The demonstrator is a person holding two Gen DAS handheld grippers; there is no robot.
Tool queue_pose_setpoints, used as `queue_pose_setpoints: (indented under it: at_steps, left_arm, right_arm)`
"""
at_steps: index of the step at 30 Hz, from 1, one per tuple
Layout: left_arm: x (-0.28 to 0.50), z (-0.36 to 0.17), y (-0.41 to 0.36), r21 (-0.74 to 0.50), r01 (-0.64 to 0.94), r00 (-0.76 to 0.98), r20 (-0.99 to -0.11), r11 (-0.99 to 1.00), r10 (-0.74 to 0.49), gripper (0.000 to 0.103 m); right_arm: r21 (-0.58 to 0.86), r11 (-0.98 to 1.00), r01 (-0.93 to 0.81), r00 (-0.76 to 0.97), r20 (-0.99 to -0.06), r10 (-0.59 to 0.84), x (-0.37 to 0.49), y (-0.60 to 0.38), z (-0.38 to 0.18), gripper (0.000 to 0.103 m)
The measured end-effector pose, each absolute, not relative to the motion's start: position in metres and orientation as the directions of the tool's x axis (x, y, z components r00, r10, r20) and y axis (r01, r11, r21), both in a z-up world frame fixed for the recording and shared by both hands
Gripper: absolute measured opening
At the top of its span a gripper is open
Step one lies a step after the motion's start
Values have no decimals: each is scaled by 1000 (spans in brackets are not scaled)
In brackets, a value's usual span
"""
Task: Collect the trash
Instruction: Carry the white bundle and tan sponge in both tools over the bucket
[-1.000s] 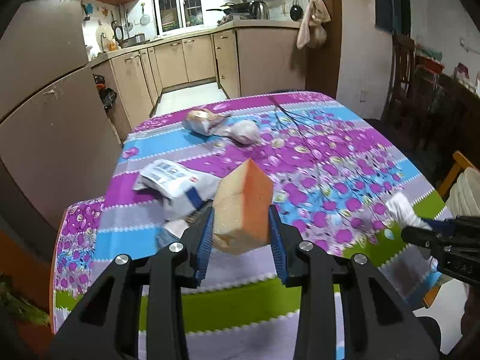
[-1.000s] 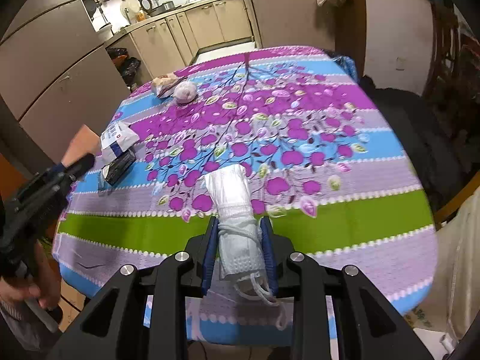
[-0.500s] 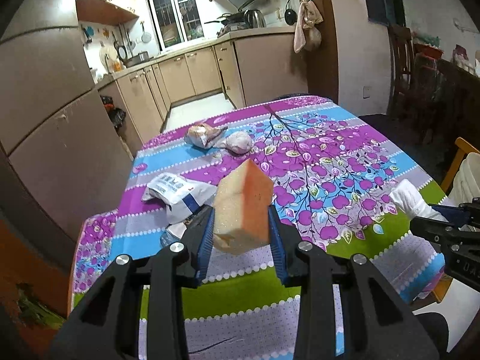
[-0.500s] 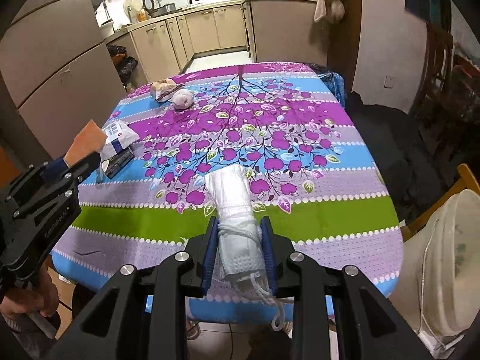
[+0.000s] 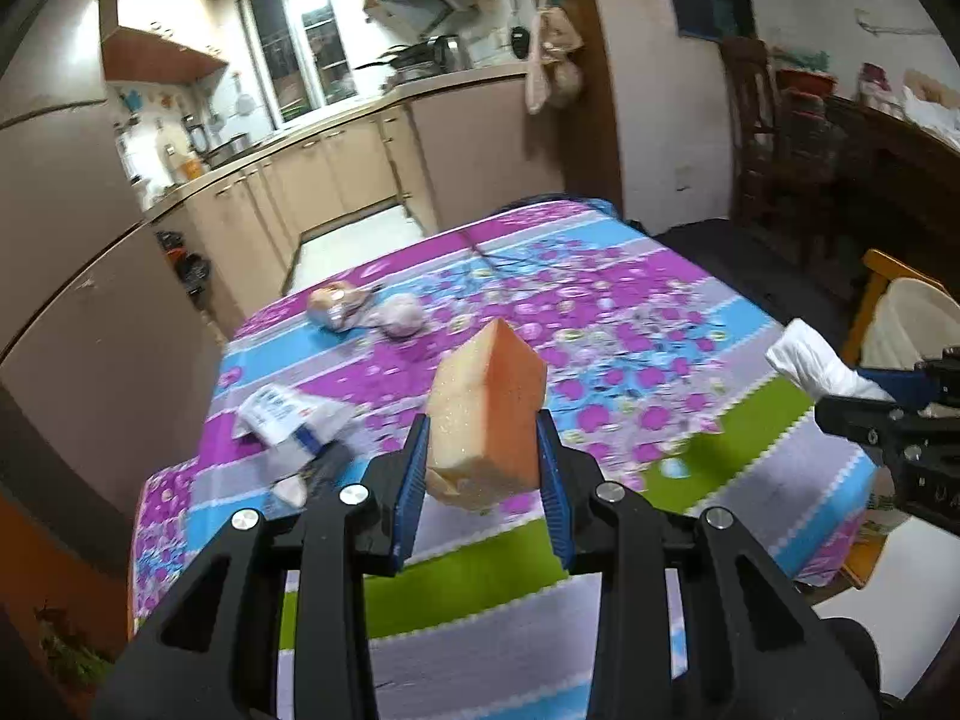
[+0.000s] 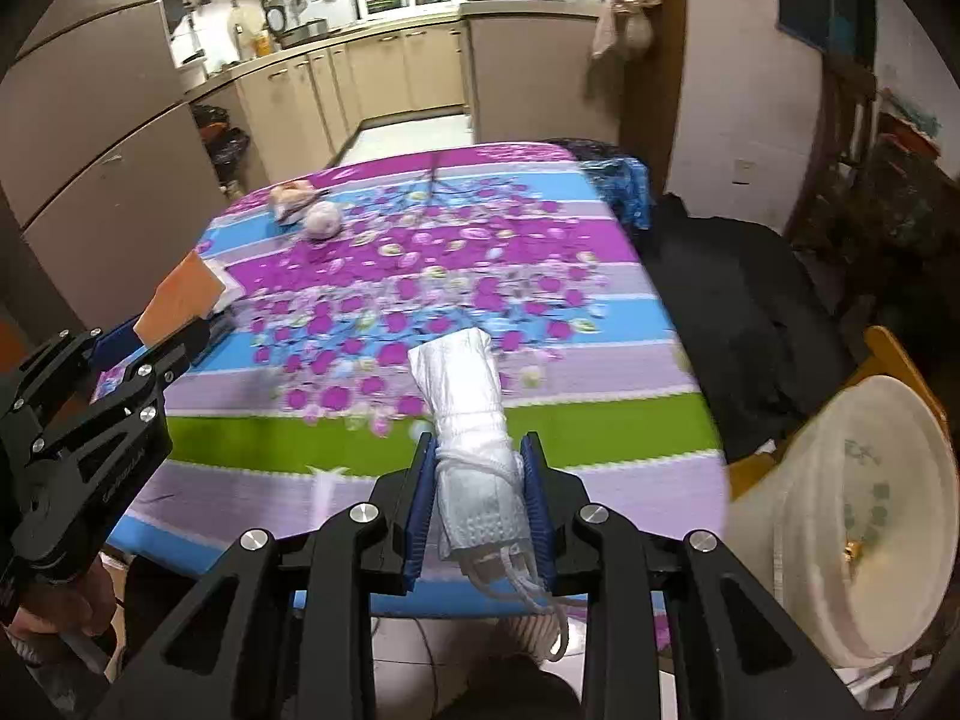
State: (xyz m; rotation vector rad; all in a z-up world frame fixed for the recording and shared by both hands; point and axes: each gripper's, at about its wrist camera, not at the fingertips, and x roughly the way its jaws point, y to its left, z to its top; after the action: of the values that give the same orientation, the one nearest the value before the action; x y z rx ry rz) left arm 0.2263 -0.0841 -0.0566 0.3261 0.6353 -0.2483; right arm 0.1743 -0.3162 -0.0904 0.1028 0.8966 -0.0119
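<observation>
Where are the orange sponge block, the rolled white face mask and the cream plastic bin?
orange sponge block (image 5: 486,414), left wrist view, front face
rolled white face mask (image 6: 465,420), right wrist view, middle
cream plastic bin (image 6: 798,516), right wrist view, rim

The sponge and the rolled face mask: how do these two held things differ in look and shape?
The sponge is an orange and yellowish block with flat faces; the face mask is white, rolled and tied with its cord. The sponge sits in the left gripper; the mask sits in the right gripper. Cord loops hang from the mask; nothing hangs from the sponge. Both are clamped, above the table's near edge.

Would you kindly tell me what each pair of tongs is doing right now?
Left tongs: closed on the orange sponge.
Right tongs: closed on the white mask.
</observation>
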Motion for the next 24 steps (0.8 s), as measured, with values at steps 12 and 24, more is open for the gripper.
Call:
queue_pose_setpoints:
  at_steps: [12,24]
  left_arm:
    - [217,-64,-177,219,504,712,-653,836,-258,33]
    - [212,-69,-256,275,619,669,-676,735,-311,33]
  right_arm:
    - [41,982,185,611,-787,-82,143,-394,-83,29]
    - [9,950,311,580,-794,-182,115,-470,-74,29]
